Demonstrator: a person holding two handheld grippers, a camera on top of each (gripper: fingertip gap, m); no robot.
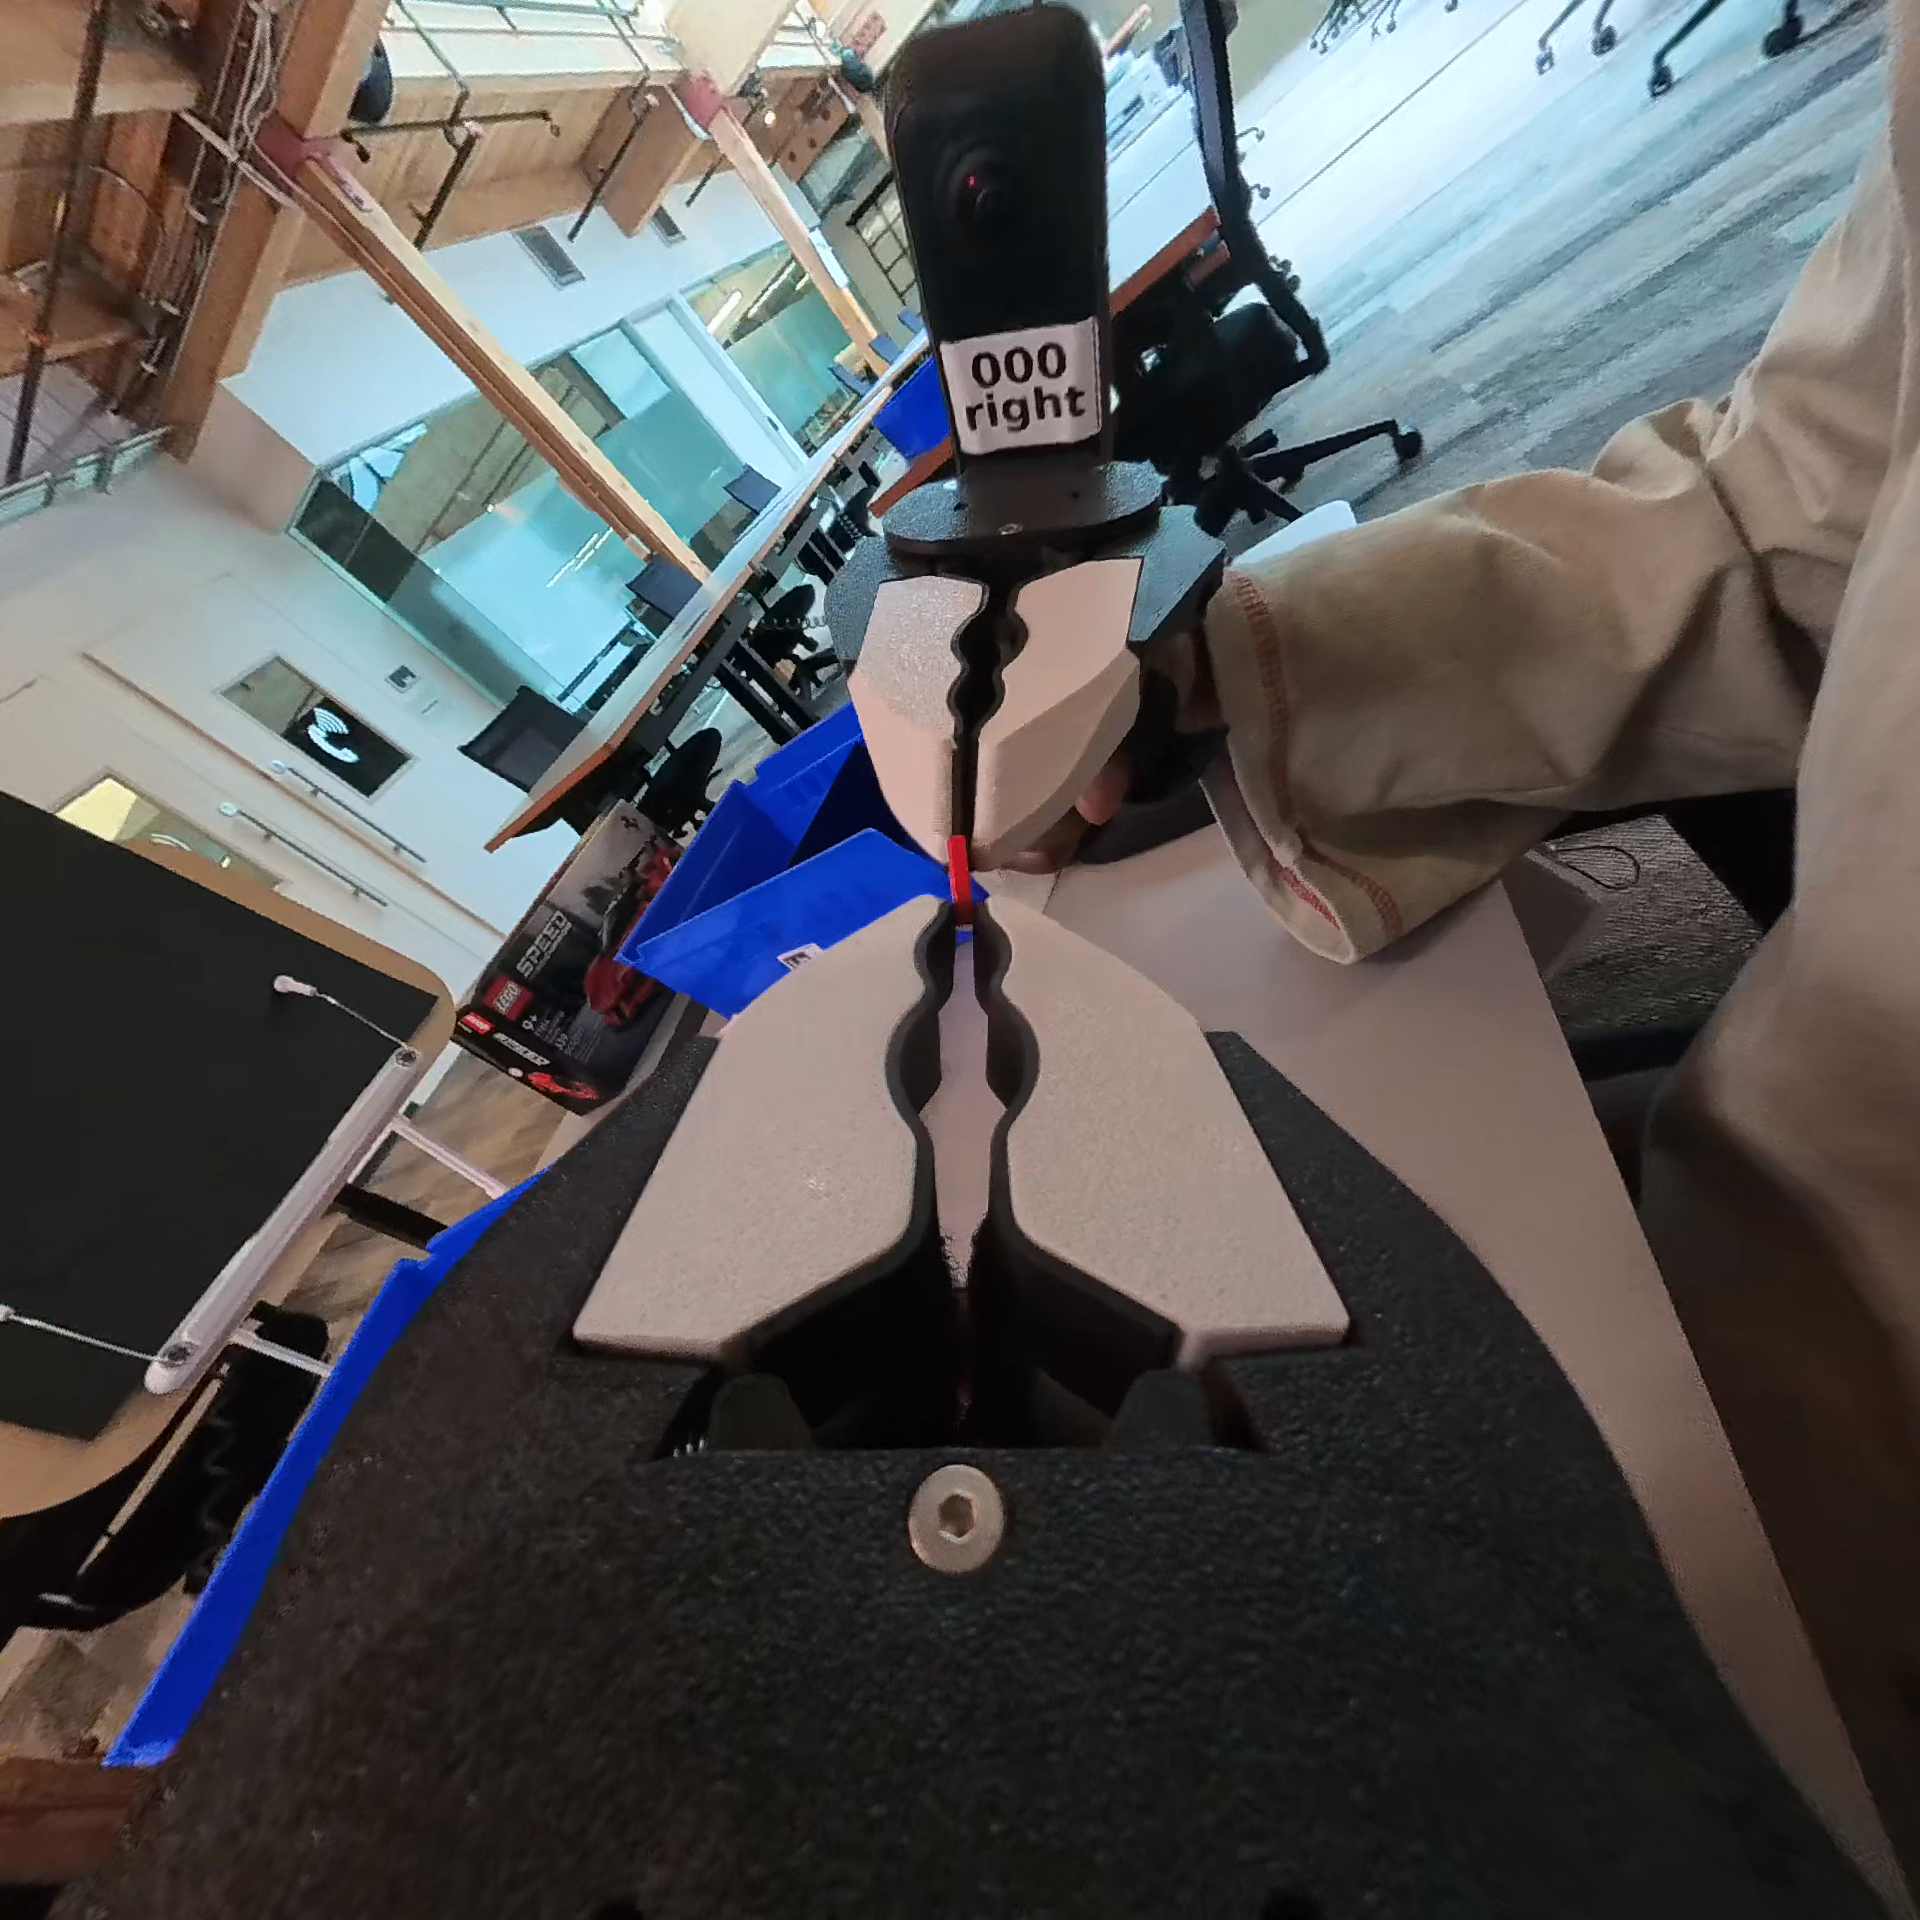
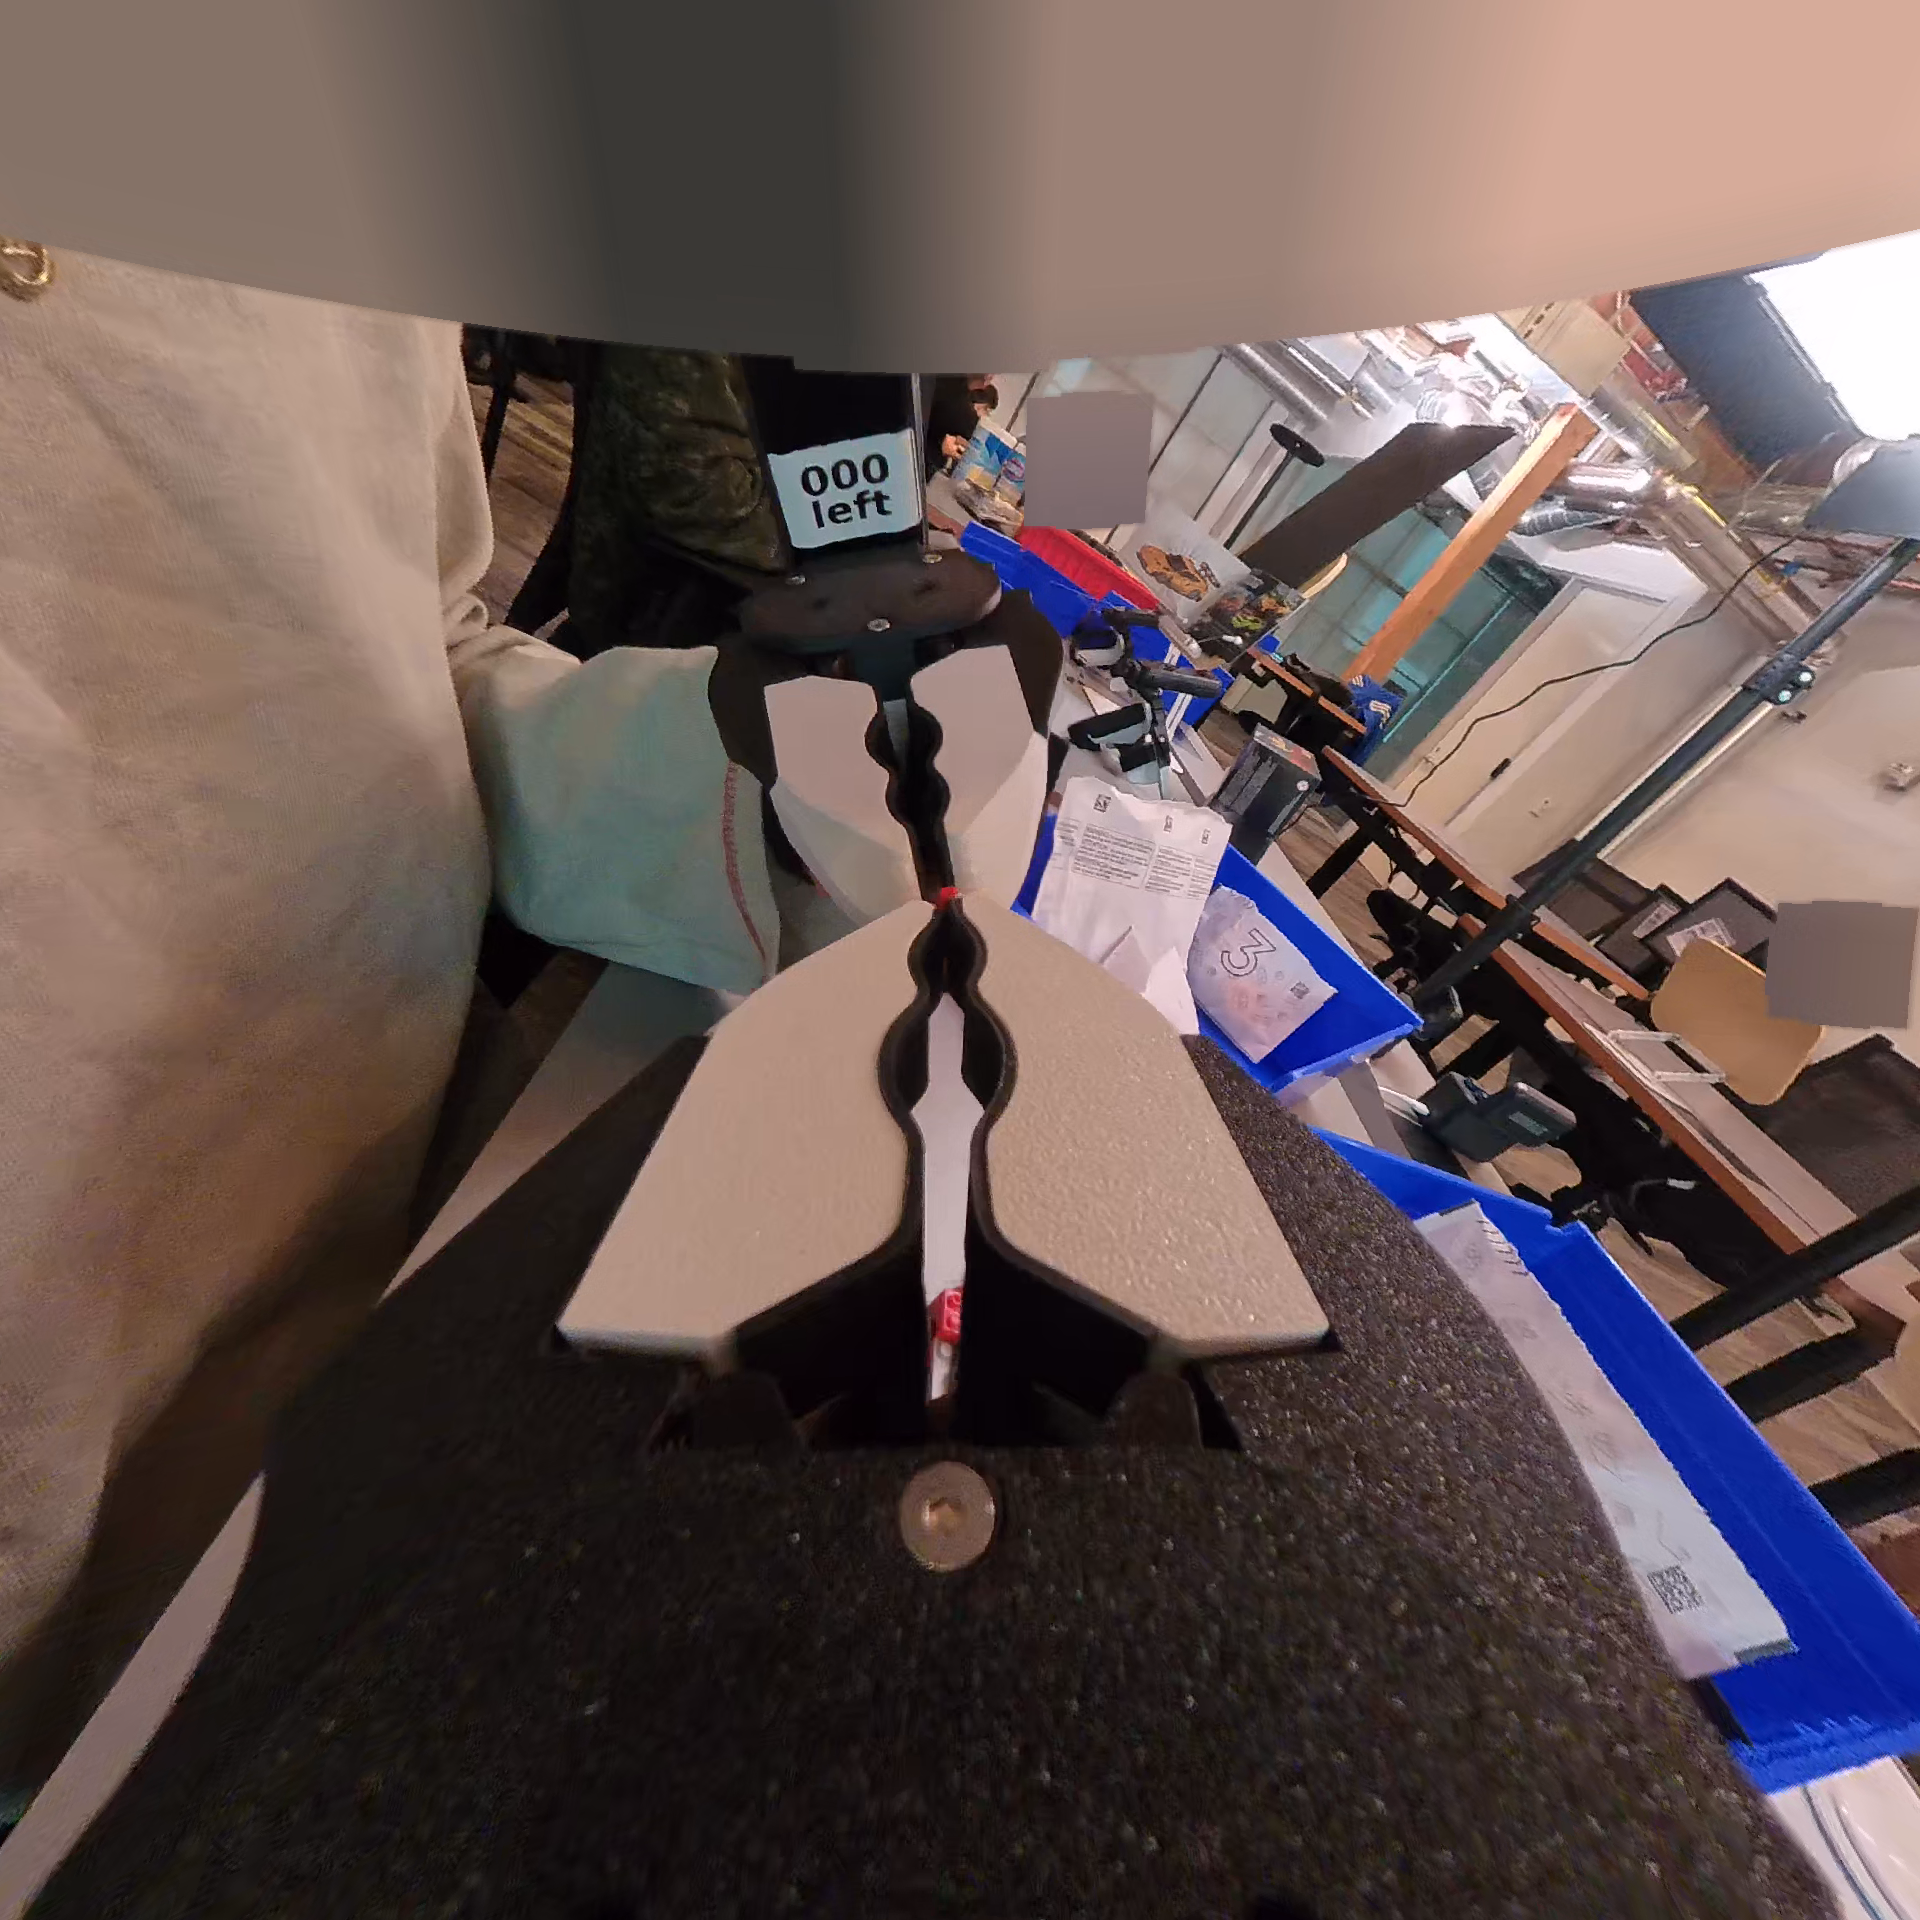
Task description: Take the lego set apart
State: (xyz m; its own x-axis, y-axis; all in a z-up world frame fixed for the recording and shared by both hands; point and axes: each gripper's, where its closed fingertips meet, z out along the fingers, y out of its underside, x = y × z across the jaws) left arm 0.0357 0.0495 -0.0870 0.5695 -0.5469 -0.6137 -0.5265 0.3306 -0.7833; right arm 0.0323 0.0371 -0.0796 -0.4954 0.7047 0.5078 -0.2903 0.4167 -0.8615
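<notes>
Table (image 1: 1299,1039) surface, pale grey, runs up the middle of both my views, with blue bins (image 1: 769,935) along its edge: centre left in the left wrist view, down the right side in the right wrist view, where papers (image 2: 1132,862) lie in one of them. A boxed lego kit (image 1: 561,997) stands behind the bins at centre left. A cream sleeve (image 1: 1507,727) fills the right of the left wrist view.

My left gripper (image 1: 958,920) and right gripper (image 1: 961,836) meet tip to tip at frame centre, well above the table. Each has its jaws drawn together on one end of a small red lego piece (image 1: 958,878), which bridges the two tips. In the right wrist view the same piece (image 2: 943,900) shows only as a red speck between my right gripper (image 2: 945,914) and the left gripper (image 2: 940,883) facing it. Another small red bit (image 2: 945,1311) sits low between my right fingers; I cannot tell what it is.
</notes>
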